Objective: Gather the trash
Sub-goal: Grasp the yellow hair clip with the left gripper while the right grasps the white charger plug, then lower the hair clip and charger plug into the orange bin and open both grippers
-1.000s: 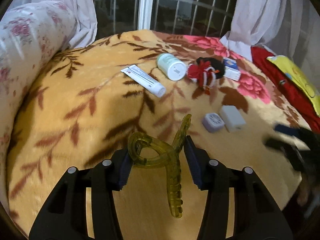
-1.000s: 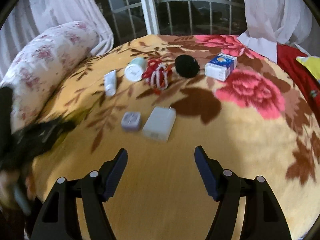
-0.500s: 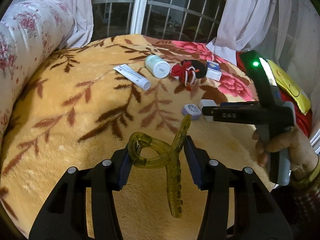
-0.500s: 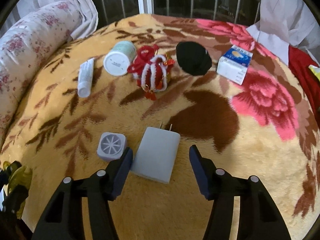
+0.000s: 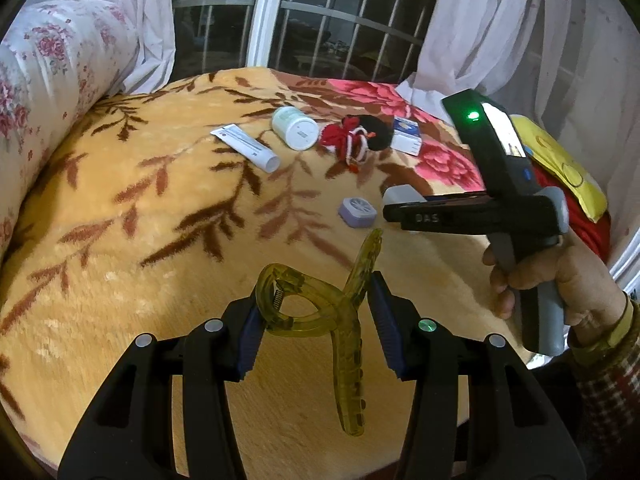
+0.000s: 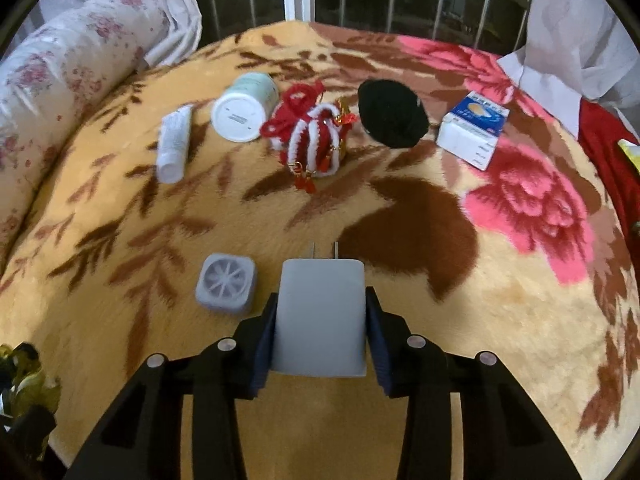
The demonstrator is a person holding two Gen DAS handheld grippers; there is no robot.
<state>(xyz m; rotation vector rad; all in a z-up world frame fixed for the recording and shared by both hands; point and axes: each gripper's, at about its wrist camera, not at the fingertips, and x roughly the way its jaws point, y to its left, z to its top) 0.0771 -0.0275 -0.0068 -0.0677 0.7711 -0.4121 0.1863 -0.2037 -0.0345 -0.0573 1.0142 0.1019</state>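
Left gripper (image 5: pixel 316 320): fingers clamping yellow hair clip (image 5: pixel 320 312). Right gripper (image 6: pixel 320 336): fingers closed on grey charger (image 6: pixel 320 316); lilac square case (image 6: pixel 226 288) just beside. Beyond, on the bed (image 6: pixel 460 340): tube (image 6: pixel 174 148), jar (image 6: pixel 244 108), red-white ornament (image 6: pixel 312 136), black pouch (image 6: pixel 392 114), box (image 6: pixel 474 130).

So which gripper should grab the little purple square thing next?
Probably neither yet. The left gripper holds the yellow hair clip, and the right gripper, though closest to the purple square, flanks the white charger.
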